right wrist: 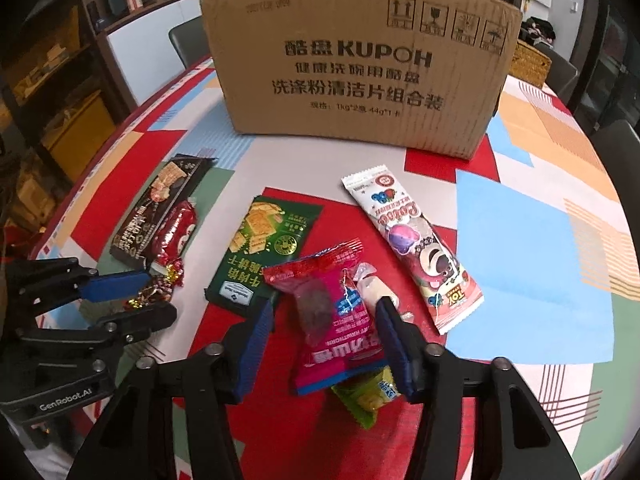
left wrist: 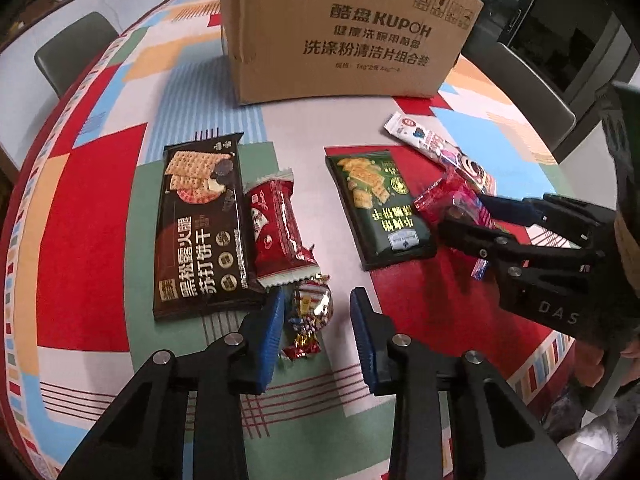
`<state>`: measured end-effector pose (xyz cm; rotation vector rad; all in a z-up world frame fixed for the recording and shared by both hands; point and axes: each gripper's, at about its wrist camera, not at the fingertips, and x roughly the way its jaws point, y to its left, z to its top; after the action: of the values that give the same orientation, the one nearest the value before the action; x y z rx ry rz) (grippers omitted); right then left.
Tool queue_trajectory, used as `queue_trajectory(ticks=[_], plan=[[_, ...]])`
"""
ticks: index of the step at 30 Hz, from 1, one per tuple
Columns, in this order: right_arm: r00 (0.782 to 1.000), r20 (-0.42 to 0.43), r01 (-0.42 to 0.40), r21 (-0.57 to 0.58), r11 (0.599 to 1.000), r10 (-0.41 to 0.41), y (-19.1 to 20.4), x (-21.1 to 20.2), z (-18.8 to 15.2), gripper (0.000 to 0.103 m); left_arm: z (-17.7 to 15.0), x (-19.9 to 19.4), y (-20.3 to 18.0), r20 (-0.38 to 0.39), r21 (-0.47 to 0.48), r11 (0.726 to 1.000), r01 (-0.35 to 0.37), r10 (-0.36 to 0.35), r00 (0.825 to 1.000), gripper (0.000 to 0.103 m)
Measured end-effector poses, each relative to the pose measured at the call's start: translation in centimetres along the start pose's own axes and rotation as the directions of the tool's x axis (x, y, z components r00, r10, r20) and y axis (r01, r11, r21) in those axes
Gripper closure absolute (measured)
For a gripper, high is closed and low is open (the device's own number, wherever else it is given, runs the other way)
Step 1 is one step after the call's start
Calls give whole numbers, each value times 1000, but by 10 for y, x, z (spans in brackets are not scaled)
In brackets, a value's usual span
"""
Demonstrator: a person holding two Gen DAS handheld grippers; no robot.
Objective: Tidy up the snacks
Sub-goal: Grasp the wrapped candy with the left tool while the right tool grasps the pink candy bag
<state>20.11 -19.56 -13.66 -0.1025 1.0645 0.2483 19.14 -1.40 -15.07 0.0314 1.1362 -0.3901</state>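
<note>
Snacks lie on a patterned tablecloth in front of a cardboard box [left wrist: 340, 32] [right wrist: 360, 64]. My left gripper [left wrist: 318, 332] is open, its fingers either side of a small foil-wrapped candy [left wrist: 310, 312]. Next to it lie a black cracker pack [left wrist: 202, 224] and a red wafer pack [left wrist: 278, 232]. My right gripper [right wrist: 326, 340] is open around a pink hawthorn packet [right wrist: 332, 320]. A small white candy [right wrist: 374, 292] touches its right finger, and a green packet [right wrist: 366, 400] lies under it. A green cracker pack [right wrist: 264, 248] [left wrist: 380, 204] and a long pink Lotso bar [right wrist: 416, 248] lie nearby.
The tablecloth [right wrist: 520, 240] has red, blue and green patches. Grey chairs [left wrist: 76, 52] stand at the table's far side, and another [left wrist: 516, 92] is at the right. A wicker basket [right wrist: 530, 62] sits behind the box. Shelving [right wrist: 60, 100] stands left.
</note>
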Motion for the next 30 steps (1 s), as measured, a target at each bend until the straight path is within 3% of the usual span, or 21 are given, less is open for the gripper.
queue_trajectory(ticks=[5,17,30], plan=[[999,-30,-10,21,1000,10,-5,10,-1,62,3,2,-5,5,19,1000,-22,22,1000,79],[1000,4,-11,23,1000,11,-3,-3,-5,68,1,-14,-12,38,29,1000,10,-11,999,79],[994,90,-65,35,997,61,2,-43,1,68,15,-62,-25,166,51,998,28,-36,985,79]])
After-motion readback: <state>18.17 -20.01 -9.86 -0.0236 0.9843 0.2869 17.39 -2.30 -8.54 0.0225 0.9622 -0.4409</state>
